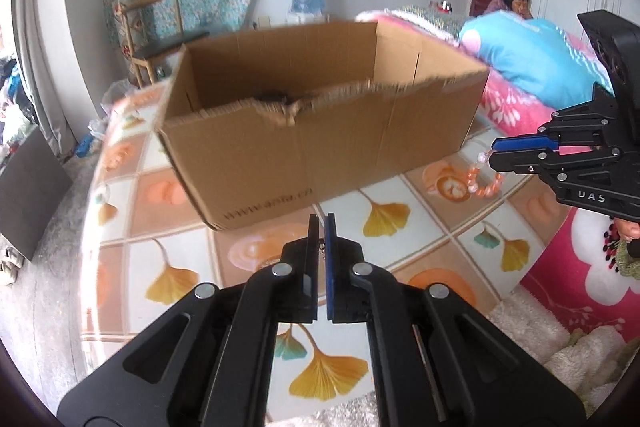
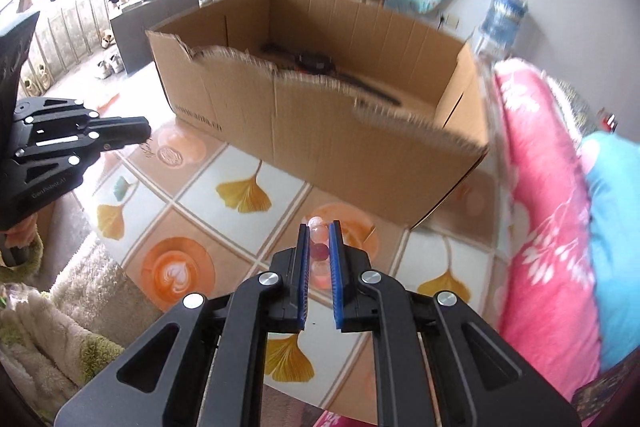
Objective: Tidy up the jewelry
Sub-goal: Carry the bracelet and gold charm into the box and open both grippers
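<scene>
black left gripper [image 1: 323, 223], right gripper [image 2: 319, 231], blue-padded jaws, silver pivot screws, white lettering

Beads [image 2: 319, 241] pinched in right tool [image 2: 319, 227]

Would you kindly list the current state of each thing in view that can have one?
Left gripper: shut on a small chain piece.
Right gripper: shut on the bead bracelet, which dangles clear of the mat.
Cardboard box: open at the top, torn front rim, dark item inside.
</scene>
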`<state>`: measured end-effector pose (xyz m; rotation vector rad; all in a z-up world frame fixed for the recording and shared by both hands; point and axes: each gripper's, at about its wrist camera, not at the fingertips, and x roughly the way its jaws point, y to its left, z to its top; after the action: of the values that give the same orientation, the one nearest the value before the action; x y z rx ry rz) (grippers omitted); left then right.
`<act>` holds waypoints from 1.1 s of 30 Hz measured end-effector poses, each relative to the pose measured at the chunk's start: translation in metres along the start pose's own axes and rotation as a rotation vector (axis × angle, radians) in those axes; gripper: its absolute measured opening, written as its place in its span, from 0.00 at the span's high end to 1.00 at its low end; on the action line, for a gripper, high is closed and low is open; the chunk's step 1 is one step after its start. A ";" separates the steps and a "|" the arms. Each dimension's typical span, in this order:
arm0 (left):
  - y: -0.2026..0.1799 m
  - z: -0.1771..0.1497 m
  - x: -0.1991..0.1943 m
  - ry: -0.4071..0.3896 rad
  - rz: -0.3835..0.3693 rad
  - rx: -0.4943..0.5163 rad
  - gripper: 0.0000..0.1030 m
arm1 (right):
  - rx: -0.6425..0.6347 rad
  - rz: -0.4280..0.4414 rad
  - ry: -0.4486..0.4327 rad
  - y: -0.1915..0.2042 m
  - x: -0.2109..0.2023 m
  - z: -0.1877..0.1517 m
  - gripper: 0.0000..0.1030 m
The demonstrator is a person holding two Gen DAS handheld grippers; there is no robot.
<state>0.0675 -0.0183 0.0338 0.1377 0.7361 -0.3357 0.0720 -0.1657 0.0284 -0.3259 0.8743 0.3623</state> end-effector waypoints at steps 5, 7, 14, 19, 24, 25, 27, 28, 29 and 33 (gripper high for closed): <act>0.001 0.013 -0.036 -0.061 0.027 0.010 0.98 | -0.037 -0.017 -0.090 0.006 -0.033 0.010 0.90; 0.001 0.019 -0.049 -0.087 0.030 0.020 0.98 | -0.048 -0.009 -0.128 0.007 -0.047 0.015 0.90; 0.002 0.062 -0.082 -0.186 0.011 0.056 0.98 | -0.118 -0.024 -0.279 0.004 -0.094 0.048 0.90; 0.014 0.097 -0.070 -0.177 -0.054 0.043 0.98 | -0.151 -0.059 -0.364 -0.006 -0.106 0.083 0.90; 0.030 0.126 -0.024 -0.082 -0.127 0.014 0.98 | -0.142 -0.043 -0.343 -0.024 -0.084 0.117 0.90; 0.033 0.130 -0.012 -0.060 -0.144 0.009 0.98 | -0.142 -0.041 -0.332 -0.027 -0.075 0.122 0.90; 0.038 0.134 0.009 -0.011 -0.172 0.004 0.98 | -0.137 -0.028 -0.304 -0.035 -0.058 0.130 0.90; 0.041 0.135 0.022 0.020 -0.185 0.000 0.98 | -0.134 -0.019 -0.291 -0.038 -0.049 0.133 0.90; 0.044 0.134 0.031 0.047 -0.199 -0.002 0.98 | -0.130 -0.010 -0.272 -0.042 -0.038 0.136 0.90; 0.055 0.134 0.075 0.176 -0.250 -0.013 0.98 | -0.139 0.014 -0.206 -0.051 0.005 0.142 0.90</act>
<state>0.2236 -0.0176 0.0820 0.0629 0.9323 -0.5618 0.1941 -0.1510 0.1163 -0.4031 0.6509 0.4628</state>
